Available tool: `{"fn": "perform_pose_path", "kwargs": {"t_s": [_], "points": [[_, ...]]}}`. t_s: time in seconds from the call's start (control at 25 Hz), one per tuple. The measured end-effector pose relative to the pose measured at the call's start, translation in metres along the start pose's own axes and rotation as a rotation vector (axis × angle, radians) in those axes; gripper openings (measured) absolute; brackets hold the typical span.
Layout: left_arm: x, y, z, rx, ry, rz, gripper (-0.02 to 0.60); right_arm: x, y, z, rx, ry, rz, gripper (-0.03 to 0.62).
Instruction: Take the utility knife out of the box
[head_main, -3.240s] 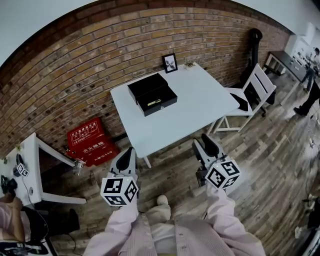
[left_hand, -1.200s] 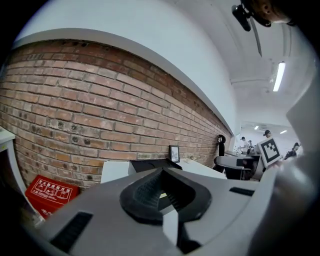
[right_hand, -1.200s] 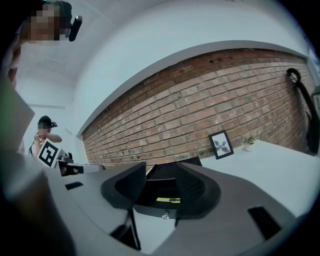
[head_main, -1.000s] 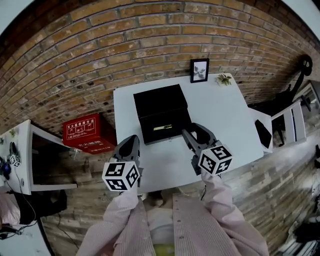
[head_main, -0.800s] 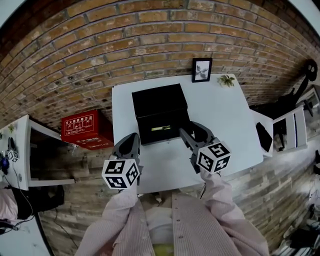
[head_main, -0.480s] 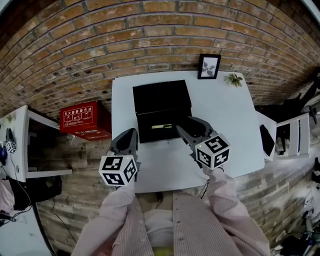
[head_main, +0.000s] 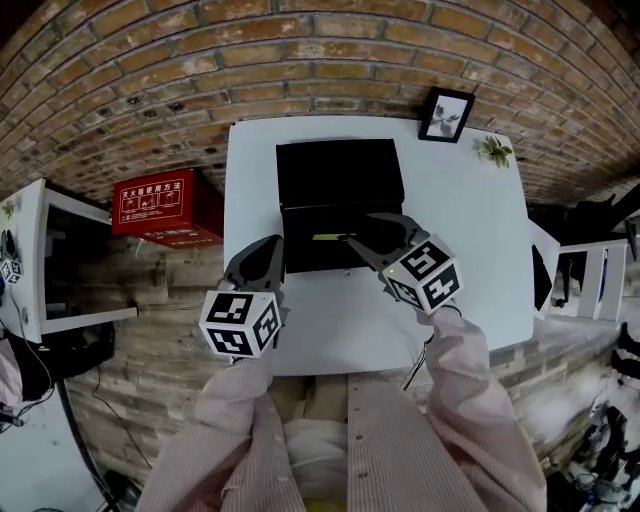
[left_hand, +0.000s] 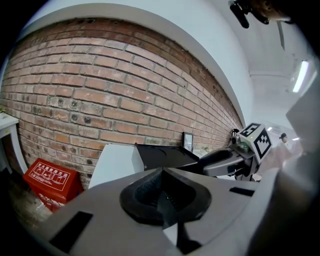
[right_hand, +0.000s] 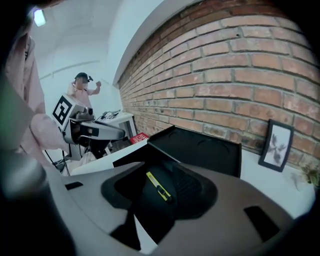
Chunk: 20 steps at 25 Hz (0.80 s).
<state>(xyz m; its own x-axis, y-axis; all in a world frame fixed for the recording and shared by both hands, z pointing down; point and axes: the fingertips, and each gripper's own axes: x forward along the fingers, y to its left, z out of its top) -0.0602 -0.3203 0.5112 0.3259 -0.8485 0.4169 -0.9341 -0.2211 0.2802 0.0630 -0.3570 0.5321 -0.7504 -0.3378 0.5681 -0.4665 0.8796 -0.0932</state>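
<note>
Since 3.2 s ago: person has closed in from the floor to the table edge, and the right gripper has come forward over the box. Brick wall behind the white table; red case on the floor to the left. Box open, lid back. Right gripper spread wide, gripping nothing; yellow utility knife lies in the box tray, seen between its jaws. Left gripper closed on nothing, above the near table edge.
</note>
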Motion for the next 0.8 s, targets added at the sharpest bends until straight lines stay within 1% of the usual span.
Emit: {"fn": "perform_pose_path", "kwargs": {"t_s": [0.16, 0.32, 0.6, 0.8], "points": [[0.009, -0.003, -0.004, -0.005, 0.020, -0.024, -0.008, 0.016, 0.001, -0.008, -0.036, 0.088, 0.050, 0.170], [0.013, 0.001, -0.008, -0.019, 0.029, -0.028, -0.008, 0.033, 0.007, -0.016, -0.049, 0.157, 0.104, 0.170], [0.017, 0.001, -0.012, -0.038, 0.038, -0.029, -0.008, 0.055, 0.013, -0.042, -0.171, 0.344, 0.174, 0.169], [0.018, -0.001, -0.014, -0.041, 0.045, -0.030, -0.008, 0.062, 0.016, -0.057, -0.244, 0.440, 0.204, 0.169]]}}
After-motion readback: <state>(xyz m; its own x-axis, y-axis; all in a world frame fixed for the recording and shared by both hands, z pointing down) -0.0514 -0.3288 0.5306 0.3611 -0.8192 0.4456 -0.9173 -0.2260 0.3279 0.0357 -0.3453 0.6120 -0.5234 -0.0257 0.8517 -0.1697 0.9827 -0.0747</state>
